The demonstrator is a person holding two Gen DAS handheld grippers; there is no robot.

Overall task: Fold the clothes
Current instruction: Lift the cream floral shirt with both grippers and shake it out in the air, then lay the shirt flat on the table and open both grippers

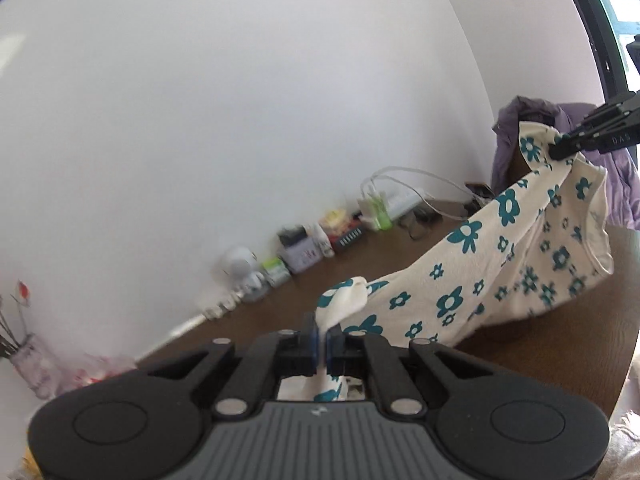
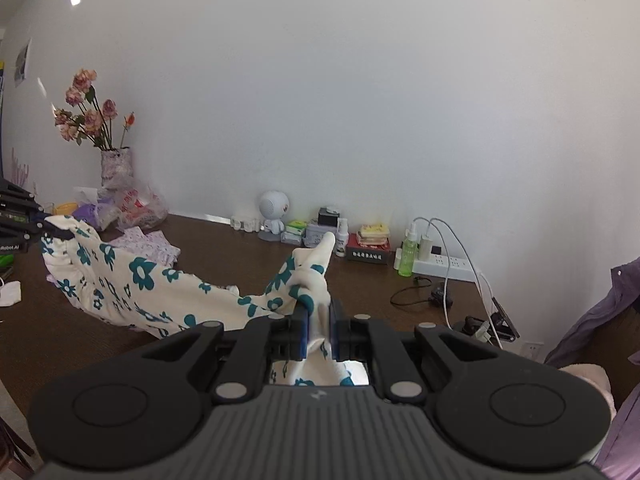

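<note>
Right wrist | vase (image 2: 115, 168) holds dried roses (image 2: 86, 108) | table (image 2: 224, 248)

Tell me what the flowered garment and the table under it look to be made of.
Flowered garment: looks like soft matte knit, probably cotton jersey; it drapes limply between the left gripper and right gripper, bunches at both sets of jaws, and its teal flowers look printed. Table: dark brown wood or wood-look laminate with faint grain and low sheen; which one, I cannot tell.
</note>
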